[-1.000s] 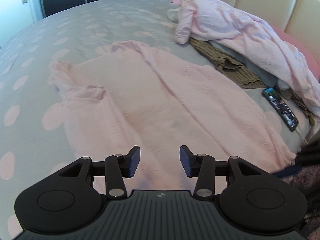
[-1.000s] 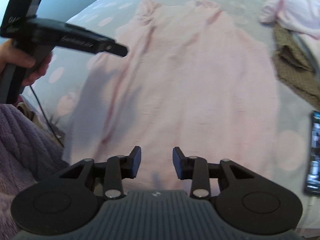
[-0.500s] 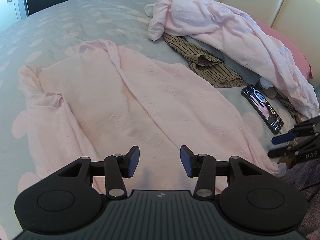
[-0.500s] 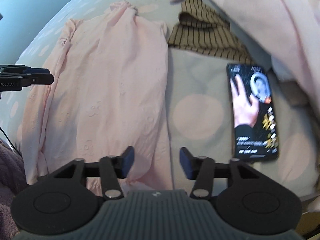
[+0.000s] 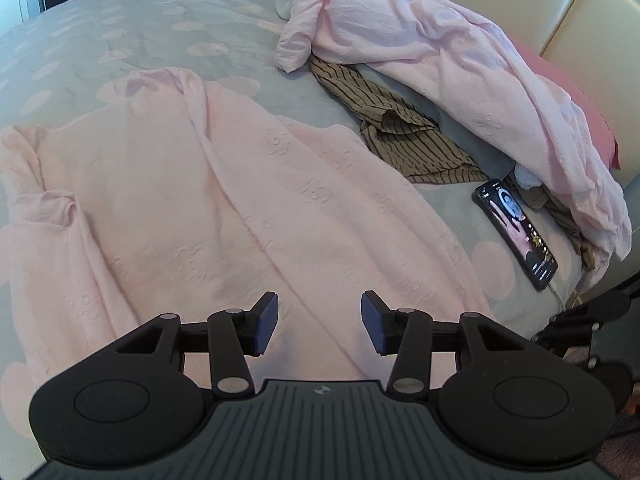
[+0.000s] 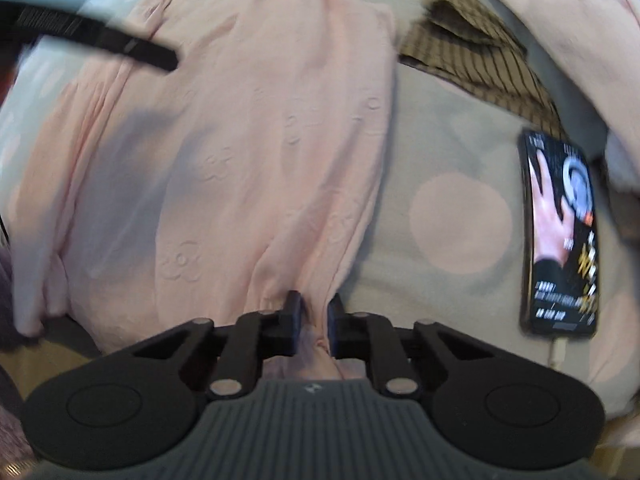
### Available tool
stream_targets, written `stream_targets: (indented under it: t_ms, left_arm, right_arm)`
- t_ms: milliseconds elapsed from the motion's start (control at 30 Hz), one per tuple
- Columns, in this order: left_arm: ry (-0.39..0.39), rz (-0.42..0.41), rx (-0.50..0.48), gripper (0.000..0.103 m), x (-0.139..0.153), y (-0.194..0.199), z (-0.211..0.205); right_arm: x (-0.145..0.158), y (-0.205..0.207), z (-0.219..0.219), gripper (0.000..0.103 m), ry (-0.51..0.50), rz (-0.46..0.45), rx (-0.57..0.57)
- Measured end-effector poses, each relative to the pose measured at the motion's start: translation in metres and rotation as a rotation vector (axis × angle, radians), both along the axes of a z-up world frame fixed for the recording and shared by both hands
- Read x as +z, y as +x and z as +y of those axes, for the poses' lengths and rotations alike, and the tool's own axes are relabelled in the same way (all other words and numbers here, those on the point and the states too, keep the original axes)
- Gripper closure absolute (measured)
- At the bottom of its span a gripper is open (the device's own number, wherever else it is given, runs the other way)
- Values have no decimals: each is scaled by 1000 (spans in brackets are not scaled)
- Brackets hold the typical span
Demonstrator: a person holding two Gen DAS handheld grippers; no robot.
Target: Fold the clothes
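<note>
While the pink garment (image 5: 208, 208) lies spread flat across the grey polka-dot bedspread (image 5: 120, 32), its far-left sleeve is bunched into a small fold. Left gripper (image 5: 319, 328) hangs over the garment's near part, jaws spread, nothing between them, pads clear of the cloth. In the right wrist view the left gripper shows as a dark bar at upper left, above the garment's left side. Right gripper (image 6: 315, 322) is at the near hem, jaws closing with a gathered pleat of pink cloth pinched between them; view is blurred. Right of the garment: bare bedspread, then a phone (image 6: 560, 236), screen lit, face up, cable plugged at its near end, well clear of the hem. Behind the phone: brown striped garment (image 5: 404, 136), crumpled, partly under a second pink garment (image 5: 460, 72) heaped along the cream padded headboard (image 5: 568, 8). A pink pillow (image 5: 568, 112) peeks out behind that heap.
</note>
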State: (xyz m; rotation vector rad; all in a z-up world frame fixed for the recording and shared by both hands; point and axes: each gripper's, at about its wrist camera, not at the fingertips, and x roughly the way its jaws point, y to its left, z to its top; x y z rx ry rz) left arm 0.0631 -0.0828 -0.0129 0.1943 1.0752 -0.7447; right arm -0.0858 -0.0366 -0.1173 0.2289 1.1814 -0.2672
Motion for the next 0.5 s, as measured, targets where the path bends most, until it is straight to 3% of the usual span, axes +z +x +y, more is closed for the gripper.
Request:
stream_targets:
  t_ms: [133,267,500]
  left_arm:
    - [-30,30,0,58,3,15,-19]
    - [-42,58,11,54,2,33,-44]
    - [-62,109,38,54,-12,64,-100]
  right_arm:
    - [-3,14,27,94,-122,54,123]
    - [-8,20,37,94,-181,89,189]
    - [-9,16,25,93,-144,88,202]
